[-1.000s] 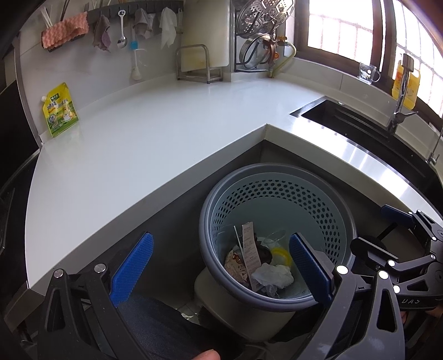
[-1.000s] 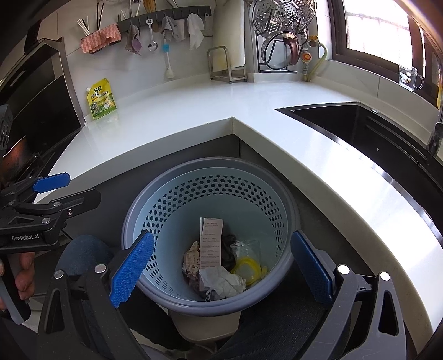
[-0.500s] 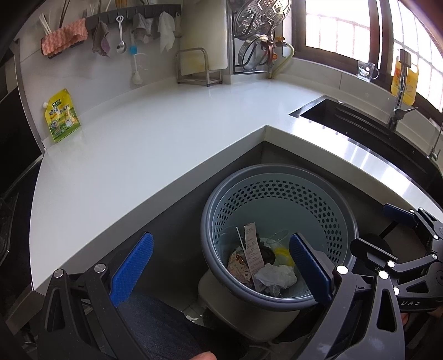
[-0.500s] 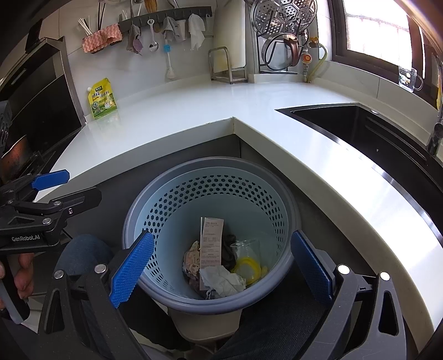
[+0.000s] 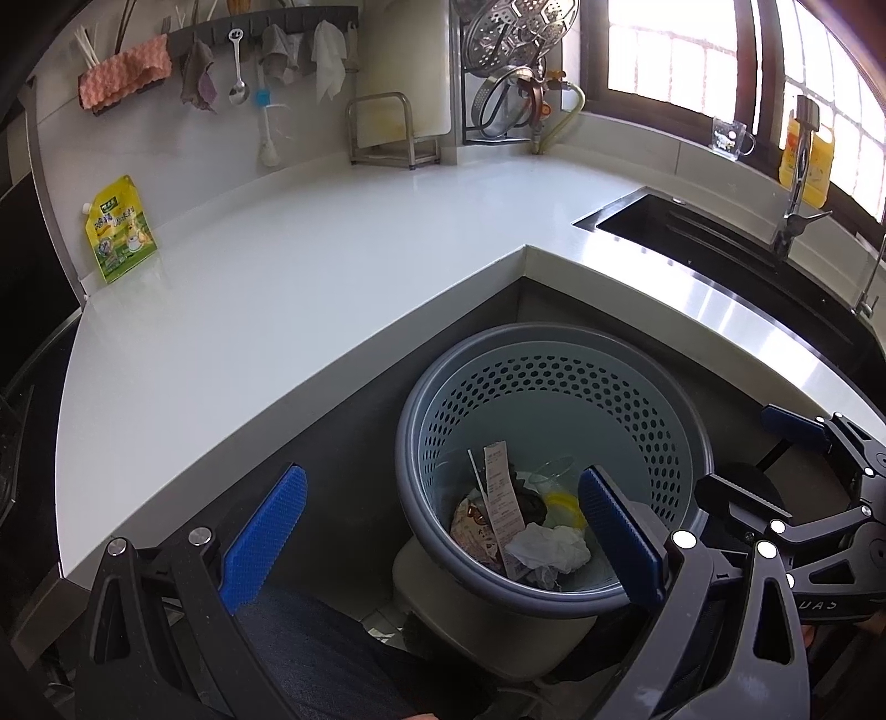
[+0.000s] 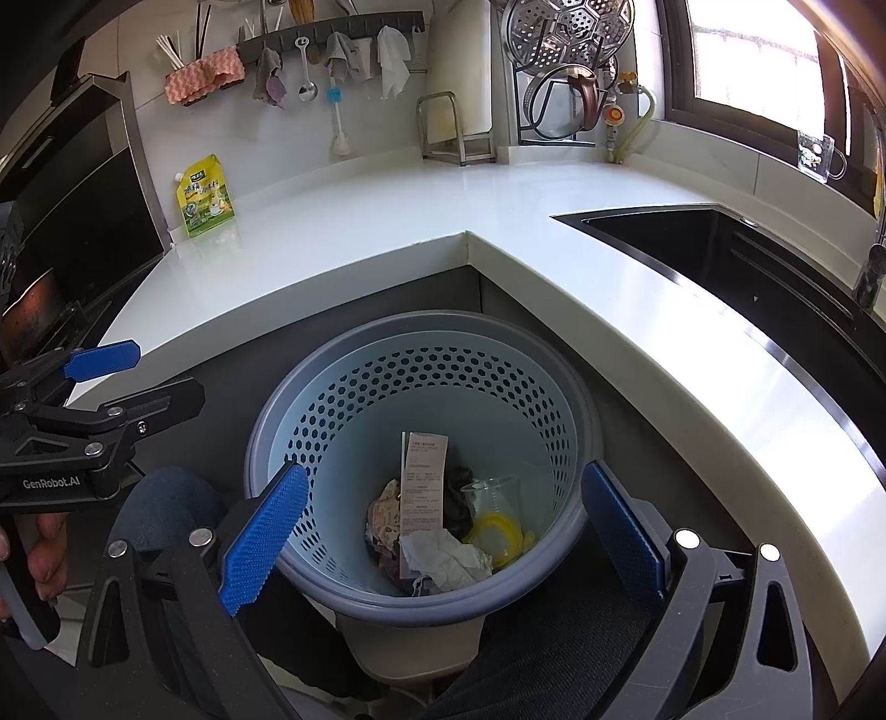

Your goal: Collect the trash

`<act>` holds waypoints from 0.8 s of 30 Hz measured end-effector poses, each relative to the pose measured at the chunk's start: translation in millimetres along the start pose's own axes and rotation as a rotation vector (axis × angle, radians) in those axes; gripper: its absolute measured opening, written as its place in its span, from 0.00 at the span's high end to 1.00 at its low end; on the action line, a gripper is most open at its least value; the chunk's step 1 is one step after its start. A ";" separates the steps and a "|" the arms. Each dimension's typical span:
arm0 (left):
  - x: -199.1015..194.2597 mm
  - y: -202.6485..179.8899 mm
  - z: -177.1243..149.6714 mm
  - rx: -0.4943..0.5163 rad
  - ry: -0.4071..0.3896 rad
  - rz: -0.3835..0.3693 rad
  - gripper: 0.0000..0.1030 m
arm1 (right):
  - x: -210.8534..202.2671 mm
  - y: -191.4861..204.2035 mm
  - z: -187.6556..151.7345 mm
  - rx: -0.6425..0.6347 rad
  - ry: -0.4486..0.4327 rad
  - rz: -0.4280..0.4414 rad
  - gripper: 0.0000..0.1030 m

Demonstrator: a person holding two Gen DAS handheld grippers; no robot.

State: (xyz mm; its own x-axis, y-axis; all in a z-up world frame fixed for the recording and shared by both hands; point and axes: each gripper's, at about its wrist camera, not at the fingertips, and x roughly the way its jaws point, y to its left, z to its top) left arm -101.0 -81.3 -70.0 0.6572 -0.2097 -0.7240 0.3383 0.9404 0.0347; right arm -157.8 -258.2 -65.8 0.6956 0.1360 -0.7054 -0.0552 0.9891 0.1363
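Observation:
A grey perforated trash basket (image 5: 653, 410) (image 6: 343, 410) stands below the corner of the white counter. It holds a receipt (image 6: 425, 479), crumpled white paper (image 6: 448, 559), a brown wrapper (image 5: 470, 520) and a clear cup with a yellow lid (image 6: 495, 529). My left gripper (image 5: 443, 531) is open and empty, held low beside the basket's left rim. My right gripper (image 6: 443, 531) is open and empty, its fingers spread above the basket's near rim. Each gripper shows in the other's view, the right (image 5: 797, 448) and the left (image 6: 111, 376).
A white L-shaped counter (image 5: 310, 288) (image 6: 387, 216) bears a yellow-green pouch (image 5: 119, 230) (image 6: 206, 196) against the back wall. A black sink (image 6: 736, 260) with a tap (image 5: 794, 188) lies right. Cloths and utensils hang on a wall rail (image 6: 332, 33). A metal rack (image 5: 393, 130) stands behind.
The left gripper has drifted back slightly, so the basket sits a little lower and the pouch lower in its view. The right gripper has barely moved. Both stay open.

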 end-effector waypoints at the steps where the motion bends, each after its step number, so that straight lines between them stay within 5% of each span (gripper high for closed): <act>1: 0.0 0.1 0.0 -0.001 0.000 -0.005 0.07 | 0.4 0.2 -0.1 -0.001 0.001 0.001 0.08; 24: -1.6 -0.7 0.2 -0.008 -0.010 -0.009 0.06 | 3.9 0.9 0.1 0.001 0.009 0.000 0.08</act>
State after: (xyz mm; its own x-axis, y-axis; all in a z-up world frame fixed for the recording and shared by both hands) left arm -102.1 -81.7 -68.7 0.6606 -0.2211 -0.7175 0.3389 0.9405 0.0223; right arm -155.1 -256.9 -68.4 0.6892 0.1370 -0.7115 -0.0545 0.9890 0.1376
